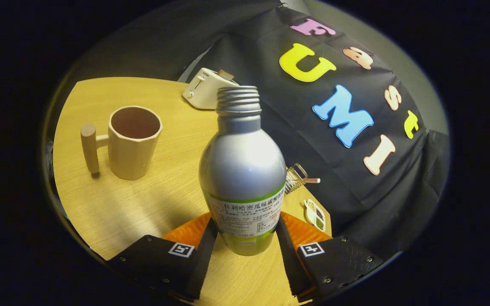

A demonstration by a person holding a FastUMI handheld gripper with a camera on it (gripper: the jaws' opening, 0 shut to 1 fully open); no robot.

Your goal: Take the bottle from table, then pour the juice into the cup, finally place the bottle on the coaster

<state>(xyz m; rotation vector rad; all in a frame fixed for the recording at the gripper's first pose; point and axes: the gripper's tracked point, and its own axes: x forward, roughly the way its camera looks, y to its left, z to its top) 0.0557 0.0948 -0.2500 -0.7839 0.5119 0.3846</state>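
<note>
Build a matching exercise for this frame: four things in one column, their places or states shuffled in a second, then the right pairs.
Things:
1. bottle
2. cup
3. toaster
4. wire rack

Places or states:
A. at the table's far edge, against the booth wall
B. uncapped, between the hand-held gripper's fingers, both against its lower sides
C. close behind the bottle, beside the wall
D. upright on the table, off to one side beyond the fingers, with a wooden handle

Pairs: 1-B, 2-D, 3-A, 4-C
</note>
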